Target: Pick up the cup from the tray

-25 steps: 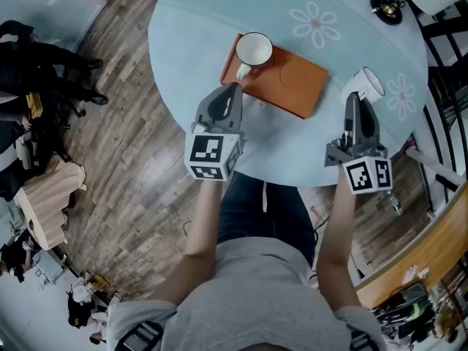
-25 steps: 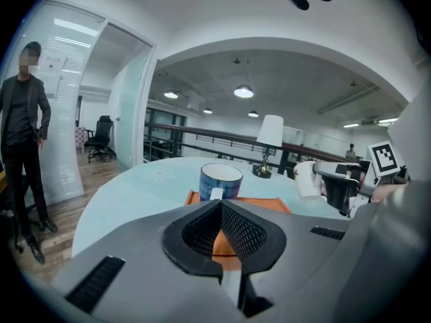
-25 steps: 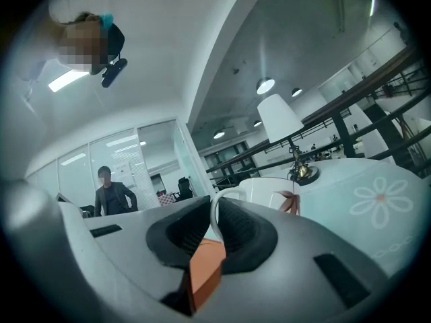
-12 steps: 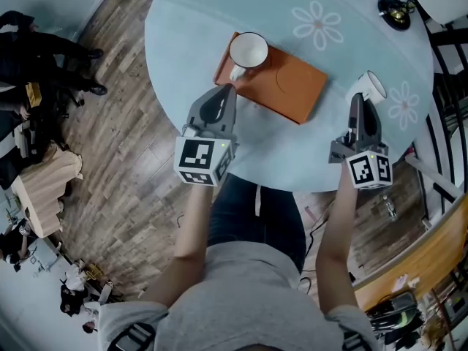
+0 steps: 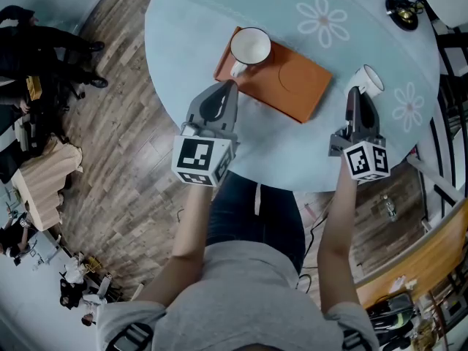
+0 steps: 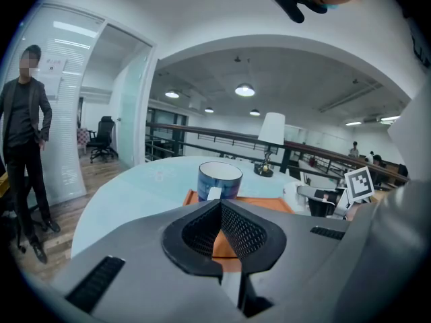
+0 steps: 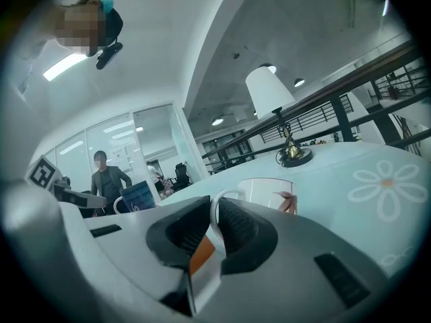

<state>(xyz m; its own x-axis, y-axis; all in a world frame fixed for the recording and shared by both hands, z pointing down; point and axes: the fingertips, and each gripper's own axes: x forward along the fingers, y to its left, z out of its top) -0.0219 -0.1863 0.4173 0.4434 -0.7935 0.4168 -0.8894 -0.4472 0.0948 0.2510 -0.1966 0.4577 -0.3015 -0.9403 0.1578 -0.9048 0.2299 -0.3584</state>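
Round pale-blue tabletop [image 5: 292, 141] with a printed daisy pattern. An orange tray [image 5: 289, 82] lies on it at an angle.

Task item: the blue cup [image 5: 250, 47], white inside, stands upright on the tray's far-left corner. Its handle points back toward the person. In the left gripper view the cup [image 6: 219, 179] is directly ahead of the jaws, on the tray [image 6: 269, 201].

Left gripper [image 5: 231, 86]: jaws pressed together with nothing between them. The tips sit at the near edge of the tray, just short of the cup's handle and apart from it. The left gripper view confirms this, with the pads [image 6: 236, 231] meeting at the tips.

Right gripper [image 5: 354, 91]: well to the right of the tray, over the tabletop's right side. Its jaws pinch the handle of a white mug [image 5: 366, 82] with a red motif. In the right gripper view the handle loop of the mug [image 7: 269, 195] sits between the pads. Whether the mug rests on the tabletop cannot be determined.

Other items: a table lamp [image 6: 271, 132] with a white shade stands at the far side of the tabletop.
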